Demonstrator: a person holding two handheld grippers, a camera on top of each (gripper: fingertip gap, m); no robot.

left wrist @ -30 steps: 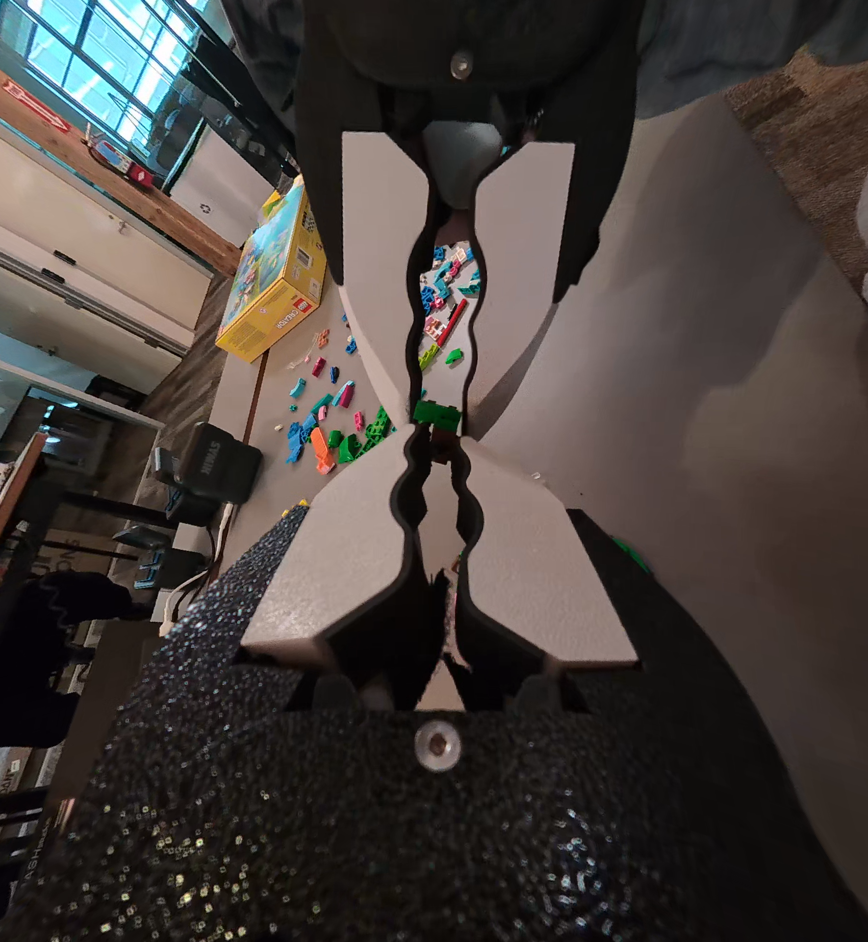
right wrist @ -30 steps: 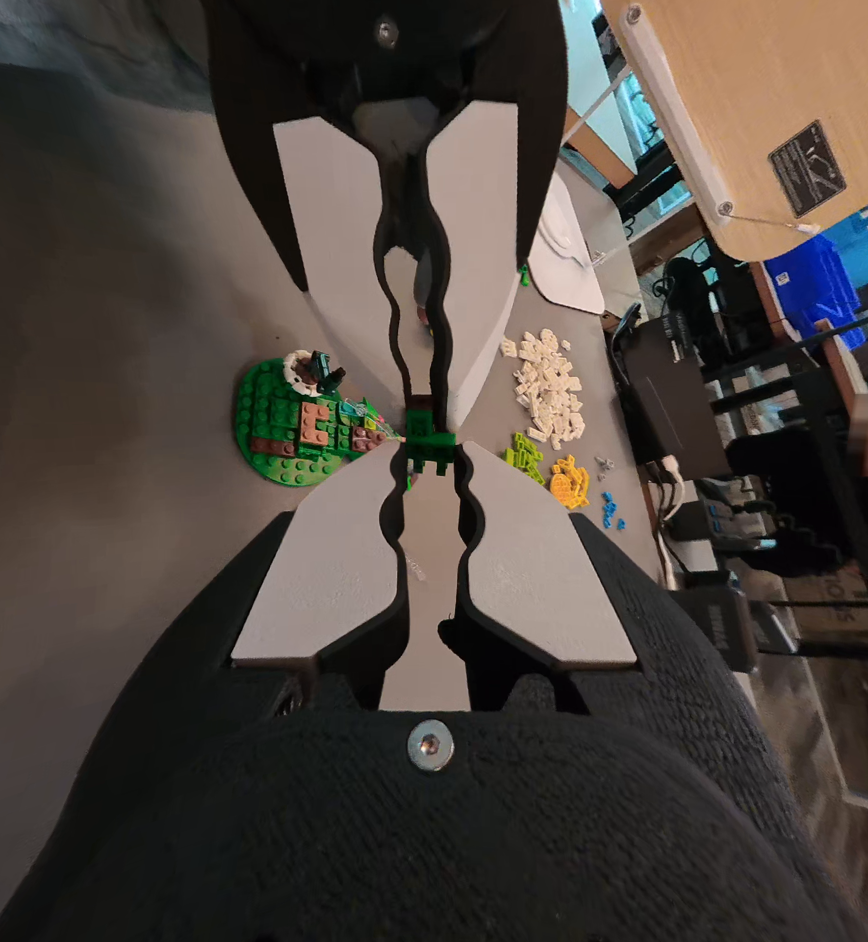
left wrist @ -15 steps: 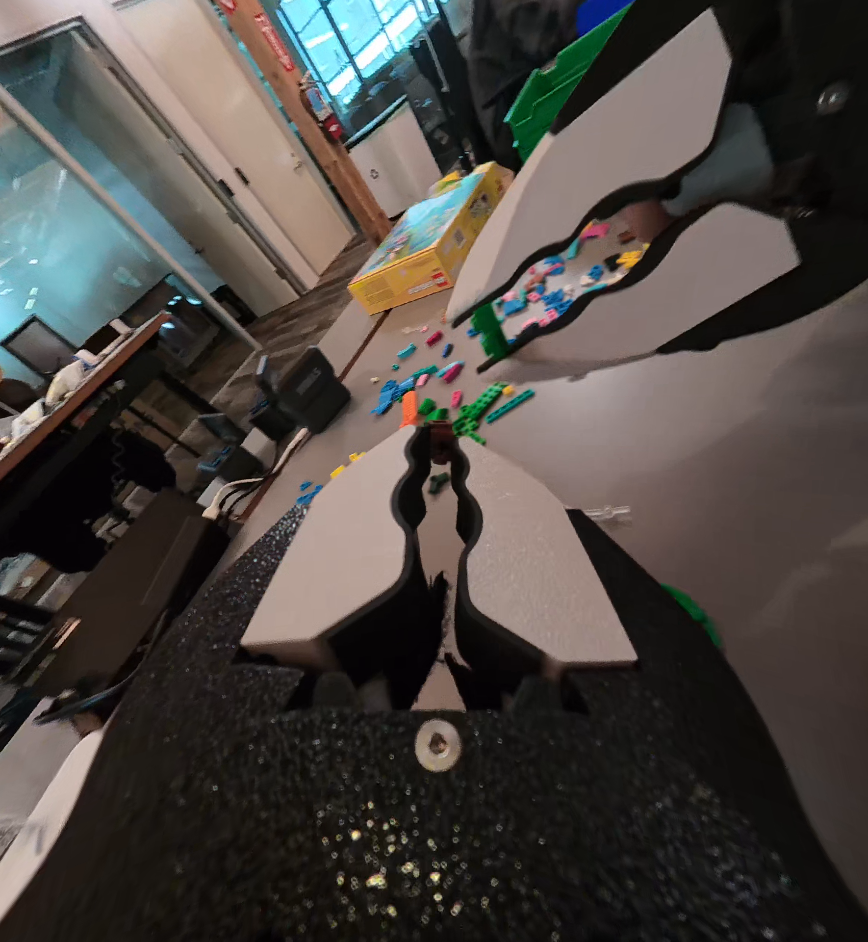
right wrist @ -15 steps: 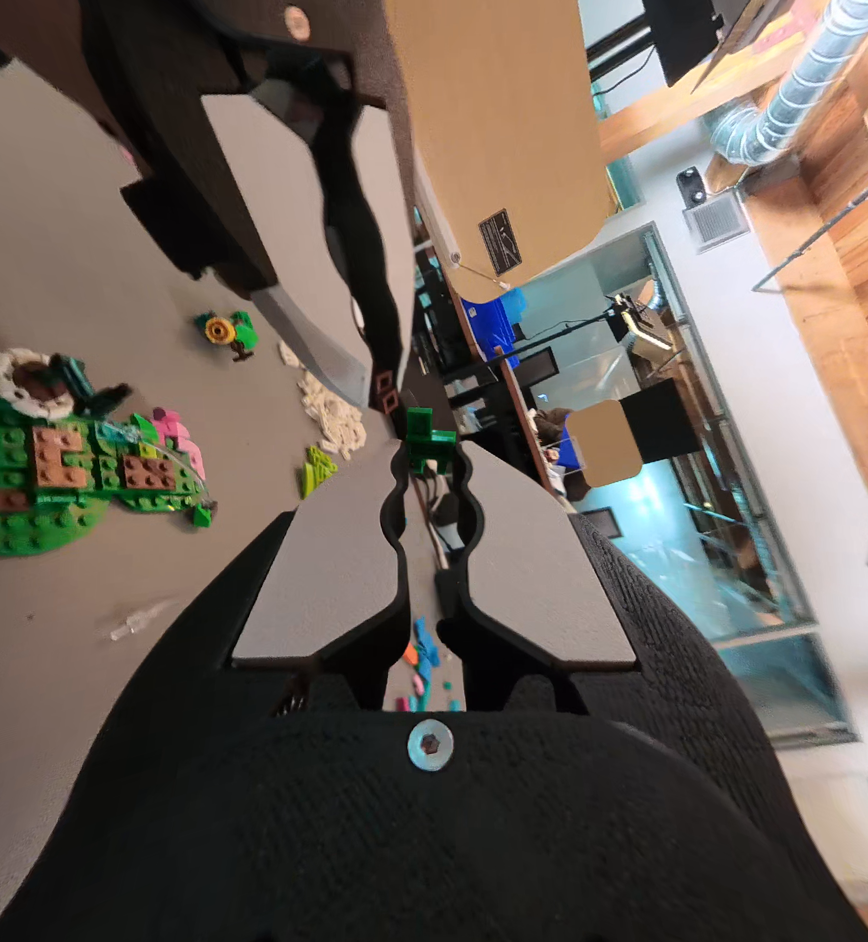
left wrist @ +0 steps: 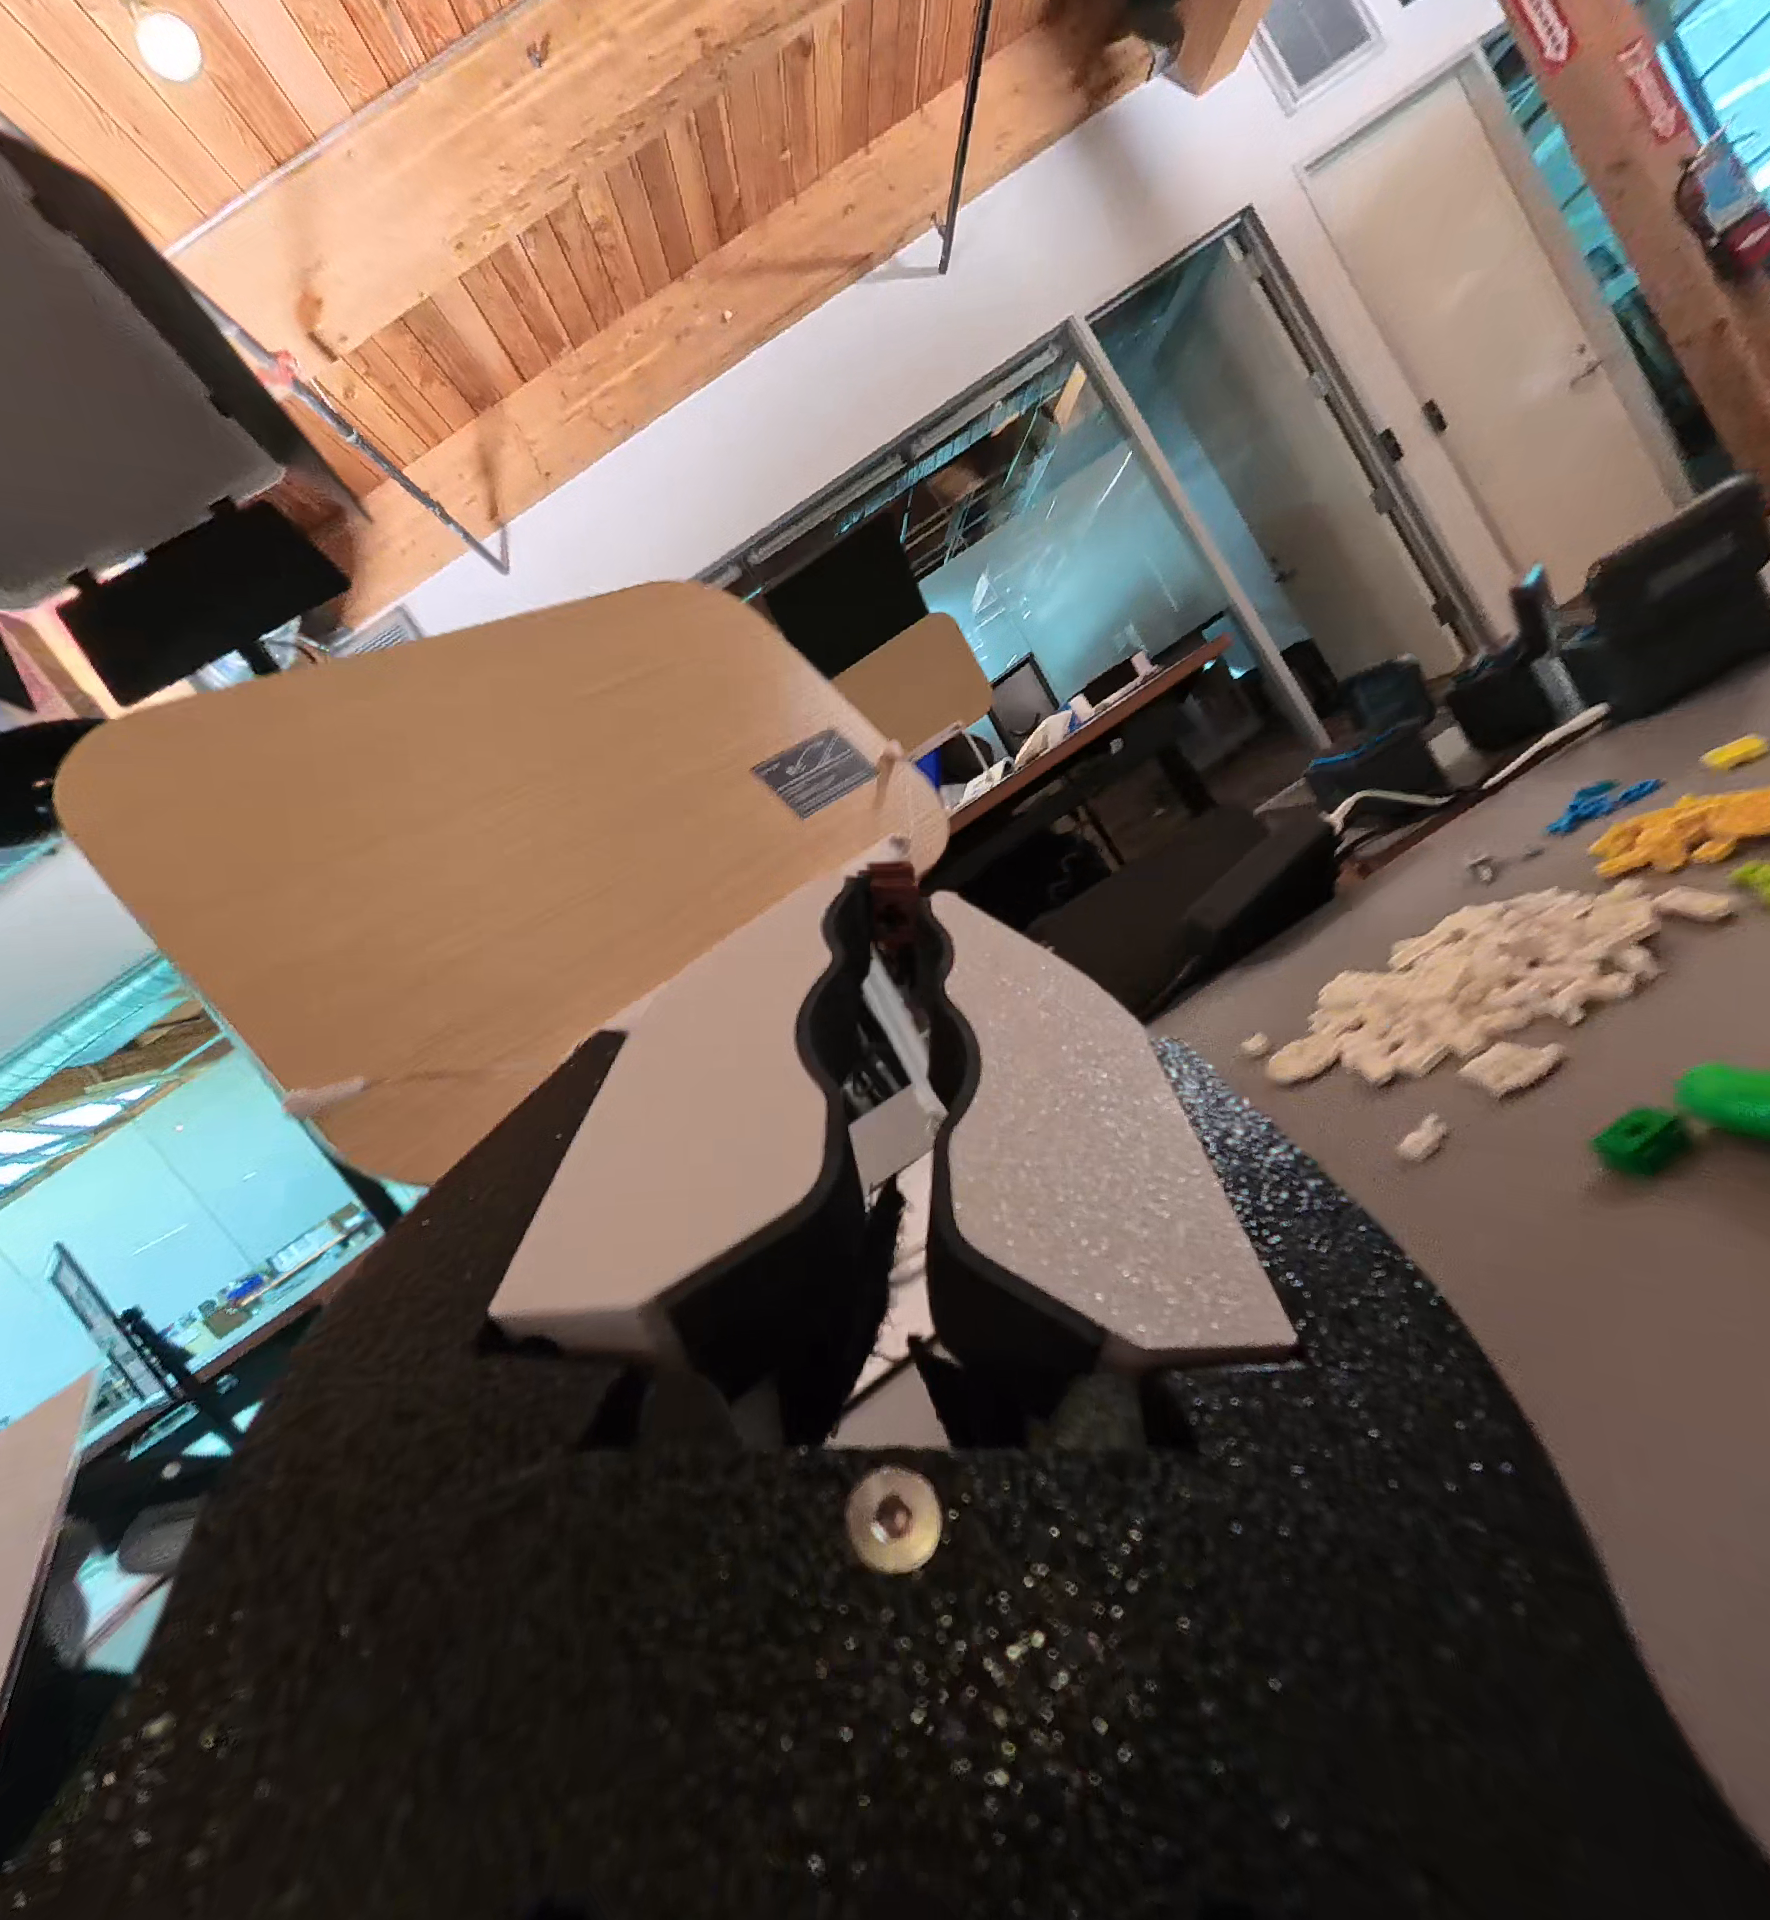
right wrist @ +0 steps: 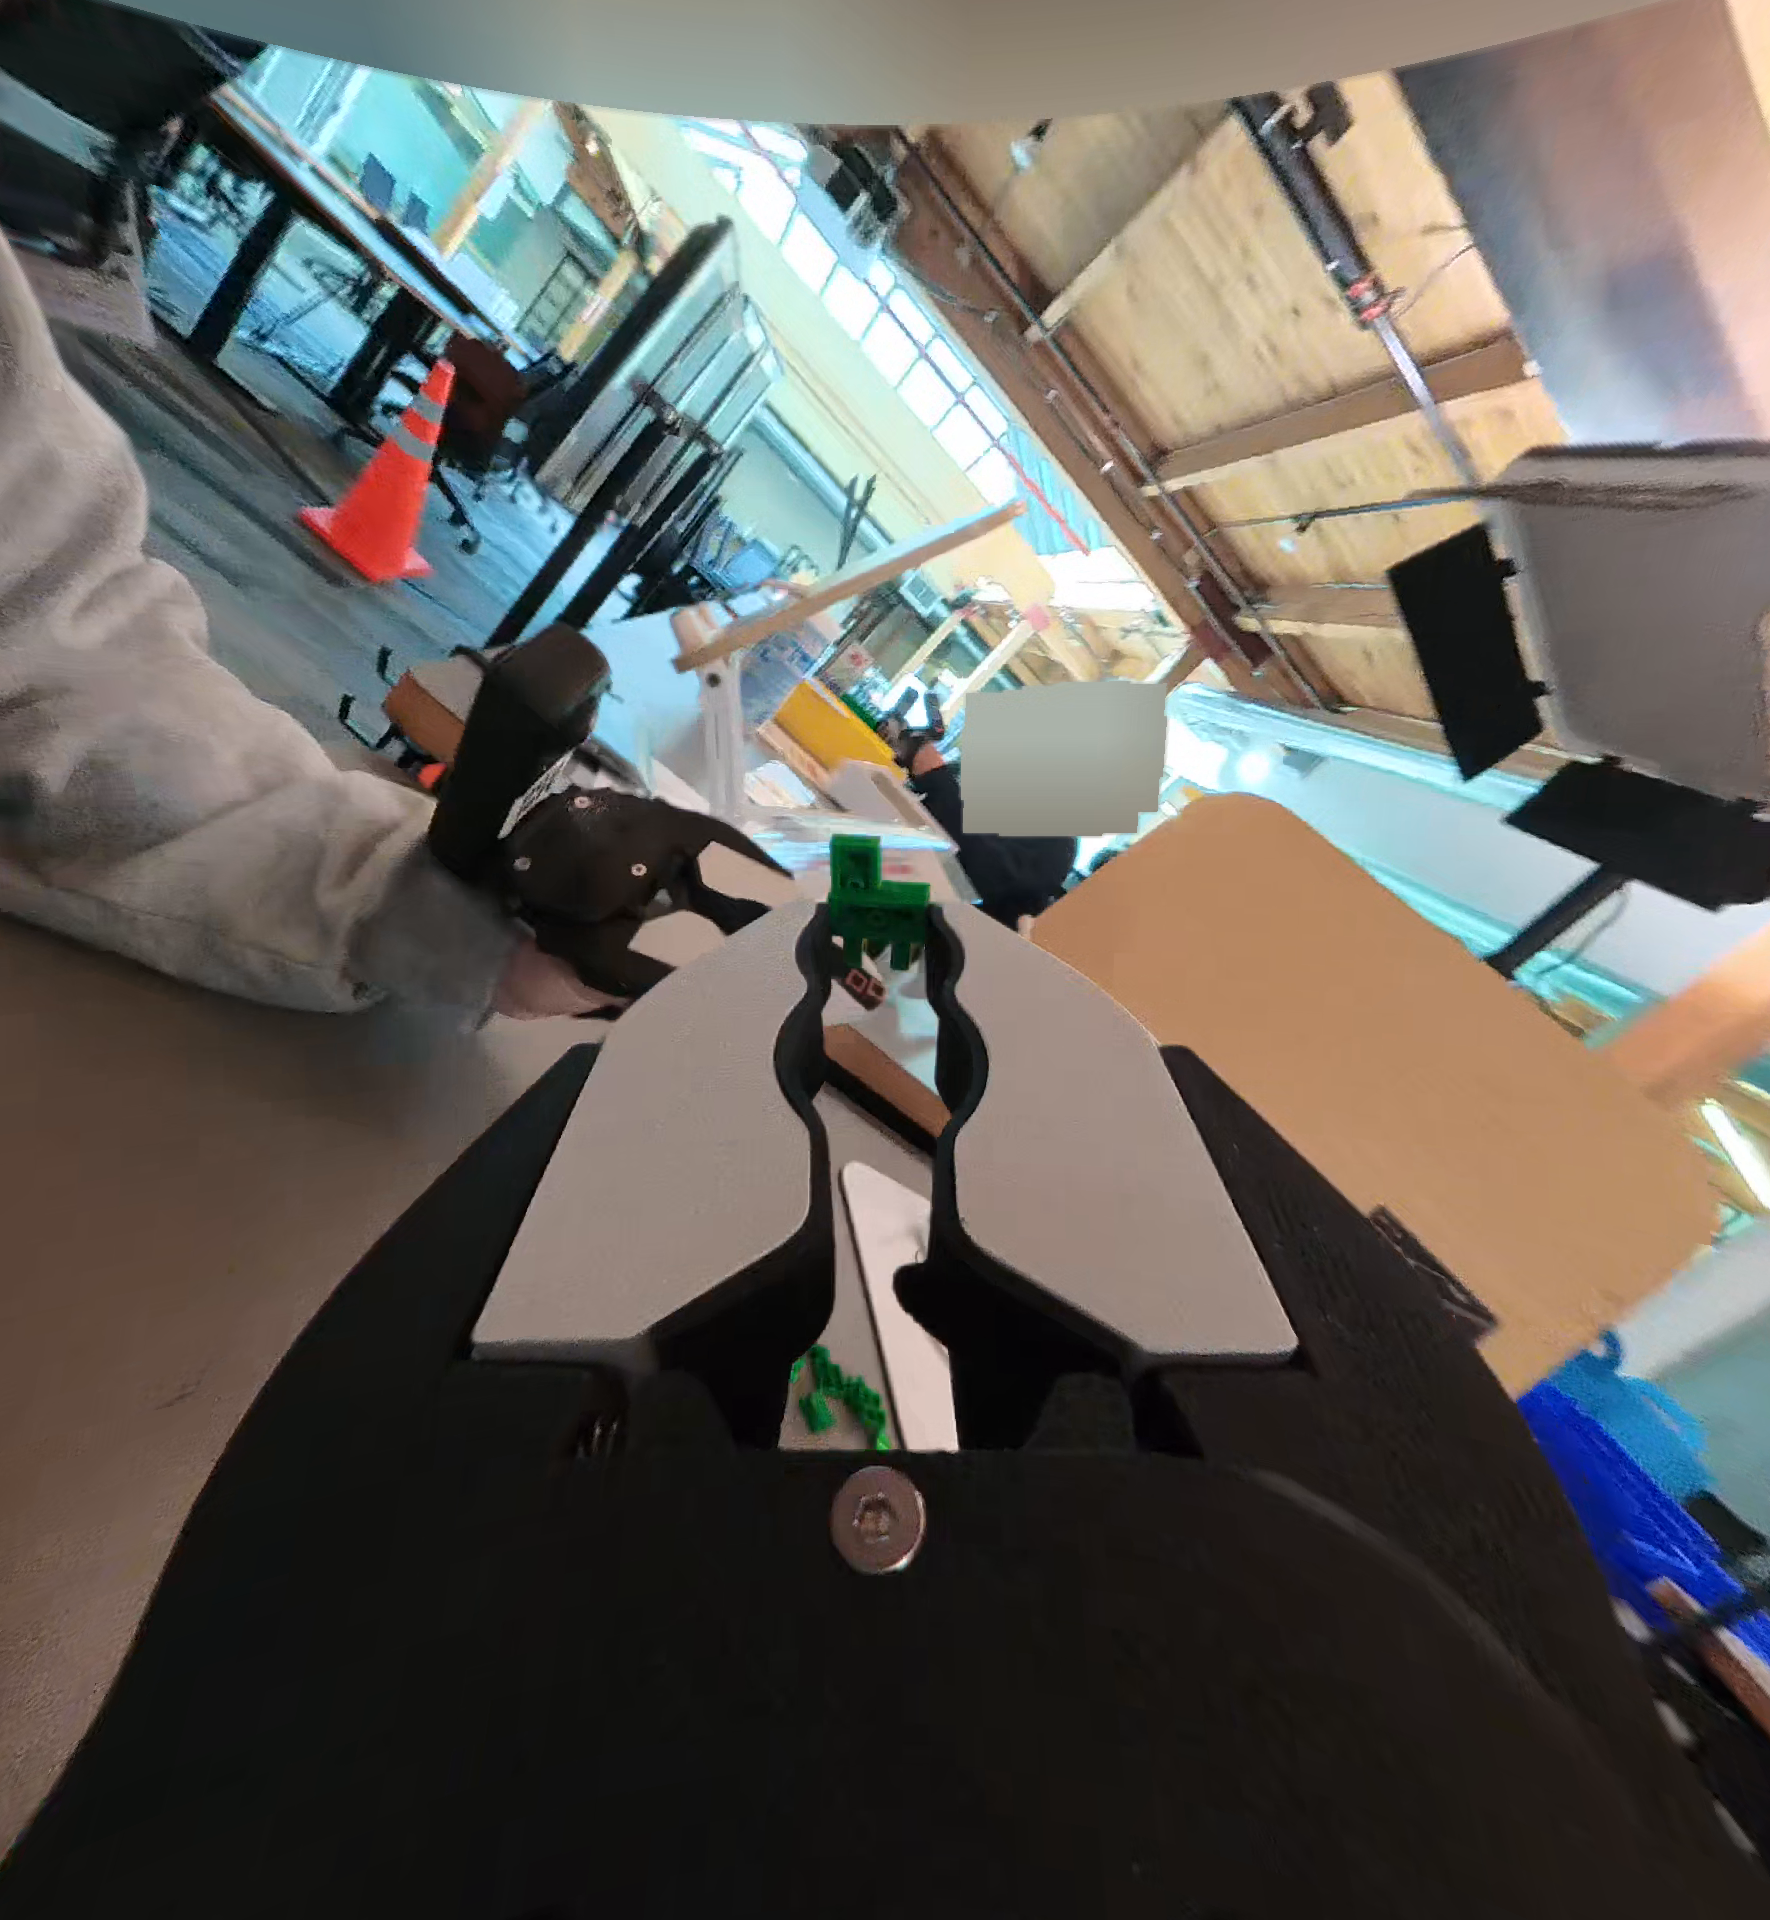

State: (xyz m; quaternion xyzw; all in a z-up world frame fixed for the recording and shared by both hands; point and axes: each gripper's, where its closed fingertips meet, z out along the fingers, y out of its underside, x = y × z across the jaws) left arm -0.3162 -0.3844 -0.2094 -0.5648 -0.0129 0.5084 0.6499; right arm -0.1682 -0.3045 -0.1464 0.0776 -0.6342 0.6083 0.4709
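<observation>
up off the table [left wrist: 1483, 1299], my left gripper [left wrist: 896, 914] pinches a small brown brick [left wrist: 893, 902]; my right gripper [right wrist: 876, 920] clamps a green brick piece [right wrist: 865, 899].

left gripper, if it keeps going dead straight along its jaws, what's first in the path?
Probably the tan wooden panel: the left gripper, jaws clamped on a small dark brown brick, points just past the panel's lower right edge. Depth is unclear, so it might slip by toward the far desks.

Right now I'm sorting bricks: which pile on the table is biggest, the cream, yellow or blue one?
The cream pile: it spreads widest, nearer than the yellow pile and small blue pile.
</observation>
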